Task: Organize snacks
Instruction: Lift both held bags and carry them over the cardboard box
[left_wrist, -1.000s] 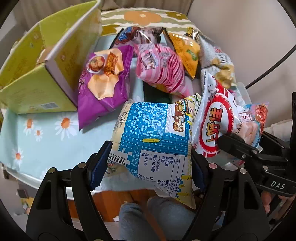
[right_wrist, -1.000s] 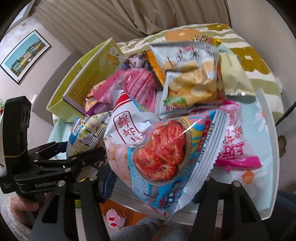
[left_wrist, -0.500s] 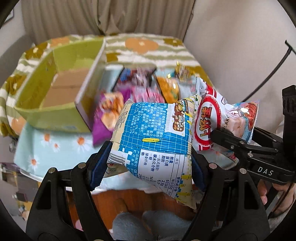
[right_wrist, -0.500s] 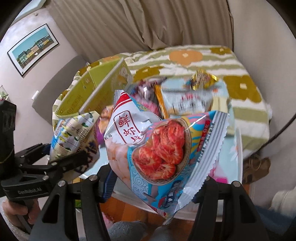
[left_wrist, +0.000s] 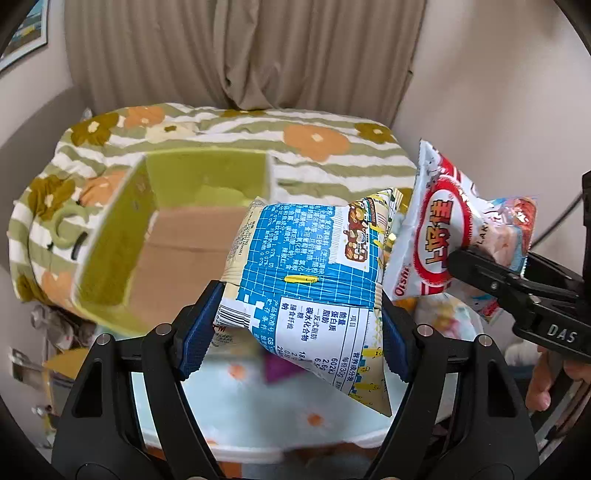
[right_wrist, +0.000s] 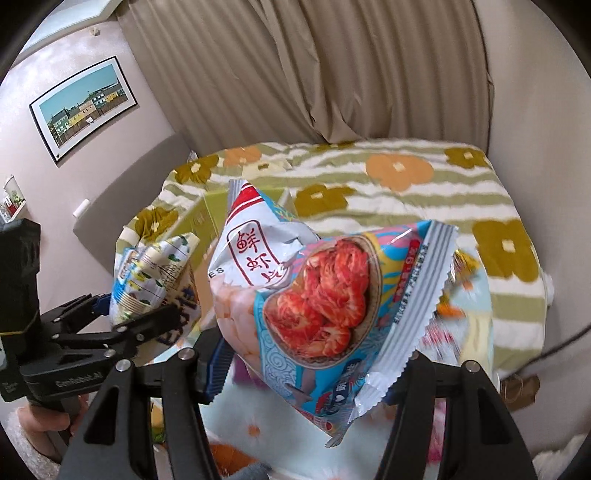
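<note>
The left wrist view looks down into an open yellow-green cardboard box (left_wrist: 122, 236) with a bare brown floor, standing beyond the pale flowered table (left_wrist: 258, 417). The right wrist view catches only a sliver of that box (right_wrist: 207, 214) behind the bags. That view in turn shows a framed picture of coloured houses (right_wrist: 83, 107) on the wall, which the left view only clips at its edge, and a blurred heap of more snack packets (right_wrist: 454, 332) on the table's far side, too smeared to name.

The left gripper (left_wrist: 295, 328) stands about half open, its blue pads pressed on either side of a blue-and-white grid-printed snack bag (left_wrist: 306, 273), lifted off the table with its upper end in front of the box's near corner. From the right wrist camera this same bag (right_wrist: 151, 277) shows edge-on in the left gripper (right_wrist: 144, 314), with the person's hand (right_wrist: 40, 428) below.

The right gripper (right_wrist: 314, 369) is narrower, roughly a third open, and clamps the lower part of a shrimp-chip bag (right_wrist: 314, 295) printed with red prawns in a bowl, held up in the air over the table. In the left view that bag (left_wrist: 454, 240) appears beside the blue one, nearly touching it, pinched by the right gripper's dark fingers (left_wrist: 480, 266).

A striped bedspread with orange flowers (right_wrist: 406, 177) and beige curtains (left_wrist: 240, 55) fill the background.
</note>
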